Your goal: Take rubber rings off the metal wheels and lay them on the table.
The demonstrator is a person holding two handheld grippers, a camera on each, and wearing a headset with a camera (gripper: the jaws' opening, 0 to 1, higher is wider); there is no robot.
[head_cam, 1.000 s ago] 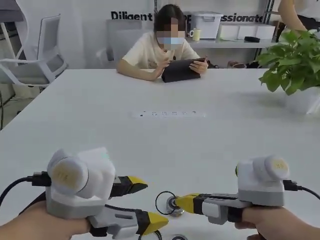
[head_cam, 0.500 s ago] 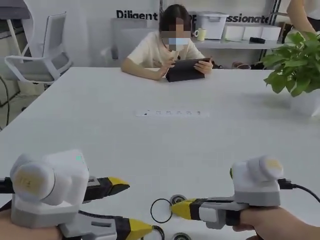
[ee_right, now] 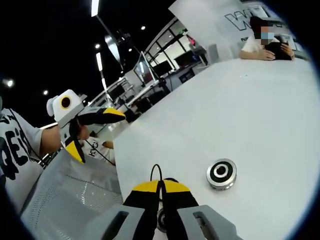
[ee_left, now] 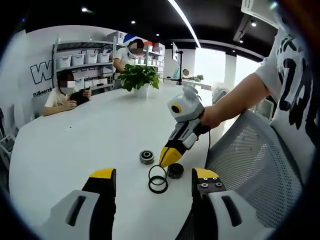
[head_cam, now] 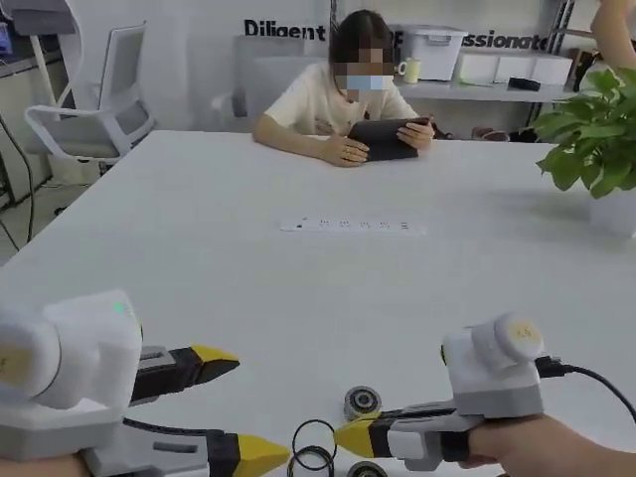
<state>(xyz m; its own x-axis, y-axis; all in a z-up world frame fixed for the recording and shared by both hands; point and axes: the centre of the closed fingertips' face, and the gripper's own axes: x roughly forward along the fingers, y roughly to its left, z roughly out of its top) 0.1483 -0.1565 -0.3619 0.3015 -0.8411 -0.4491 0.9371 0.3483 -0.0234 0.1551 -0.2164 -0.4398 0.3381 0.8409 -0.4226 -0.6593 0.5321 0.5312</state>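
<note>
My table (head_cam: 298, 298) is smooth, matt white. The wheel (head_cam: 363, 402) is bright, glossy metal with a dark middle. The ring (ee_left: 149, 173) pinched in my right gripper (ee_right: 161, 184) is thin, dull black rubber. My left gripper (head_cam: 258, 407) has white plastic housing and matt yellow tips.

Nearest metal wheel (head_cam: 367, 470) half off-frame.

A person (head_cam: 338, 109) in a pale shirt sits at the far side, both hands on a dark tablet (head_cam: 388, 139). Nearer lies a flat white power strip (head_cam: 353, 226). A leafy green plant (head_cam: 596, 129) stands at the right in a white pot (head_cam: 614, 211), and a white office chair (head_cam: 94, 109) at the left. Behind, a shelf (head_cam: 467, 89) carries a white storage box (head_cam: 432, 52) and a mug (head_cam: 408, 71) under dark wall lettering (head_cam: 283, 30). The left gripper view shows a grey mesh chair back (ee_left: 250, 150).
</note>
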